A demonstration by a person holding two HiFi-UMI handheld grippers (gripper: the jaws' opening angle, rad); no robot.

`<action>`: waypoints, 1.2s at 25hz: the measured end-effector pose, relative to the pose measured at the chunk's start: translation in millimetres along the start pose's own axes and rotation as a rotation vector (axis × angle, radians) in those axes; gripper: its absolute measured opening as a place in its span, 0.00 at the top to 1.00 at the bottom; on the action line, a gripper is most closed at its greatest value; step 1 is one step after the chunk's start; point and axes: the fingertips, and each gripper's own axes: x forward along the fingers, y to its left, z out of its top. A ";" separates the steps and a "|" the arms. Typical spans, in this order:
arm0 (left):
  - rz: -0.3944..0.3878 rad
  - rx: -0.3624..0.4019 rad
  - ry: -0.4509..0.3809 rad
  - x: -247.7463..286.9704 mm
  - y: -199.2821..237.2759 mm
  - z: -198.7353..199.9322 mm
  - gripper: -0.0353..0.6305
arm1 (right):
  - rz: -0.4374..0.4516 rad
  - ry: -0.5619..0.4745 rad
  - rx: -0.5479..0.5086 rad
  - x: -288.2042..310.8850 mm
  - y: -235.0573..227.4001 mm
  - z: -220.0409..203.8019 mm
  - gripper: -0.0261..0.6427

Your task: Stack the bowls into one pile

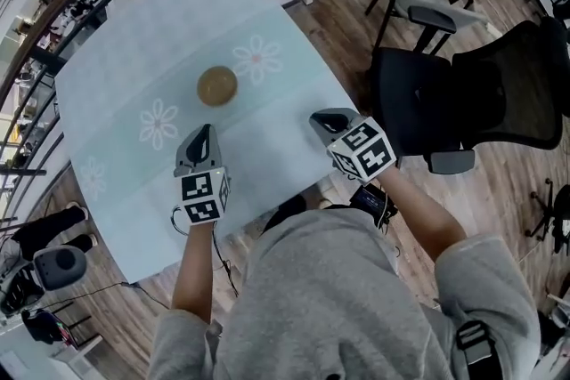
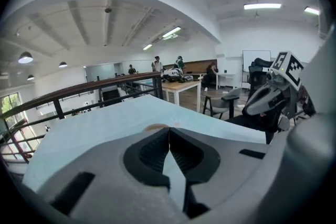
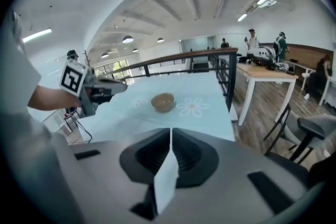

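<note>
The person's forearms reach forward out of grey sleeves, side by side above the near edge of the table. The left gripper and the right gripper both tilt downward, each with its jaws pressed together and nothing between them. The brown bowl sits on the pale flowered cloth beyond both grippers, a little ahead of the left gripper's tip and ahead and to the left of the right gripper, touching neither.
</note>
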 end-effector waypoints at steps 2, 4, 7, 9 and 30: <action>0.011 -0.052 -0.033 -25.5 -13.5 2.5 0.91 | -0.027 -0.078 -0.022 -42.5 -9.2 24.3 0.91; 0.024 -0.098 -0.066 -49.1 -30.0 8.1 0.91 | -0.059 -0.147 -0.039 -88.3 -19.0 42.9 0.91; 0.056 -0.159 -0.125 -84.9 -53.3 22.0 0.91 | -0.099 -0.221 -0.066 -160.8 -33.2 56.9 0.91; 0.074 -0.202 -0.157 -105.5 -64.8 29.2 0.91 | -0.131 -0.249 -0.072 -200.9 -44.3 58.1 0.91; 0.143 -0.257 -0.187 -199.4 -191.6 -8.1 0.91 | -0.071 -0.458 0.141 -252.7 9.9 -35.9 0.91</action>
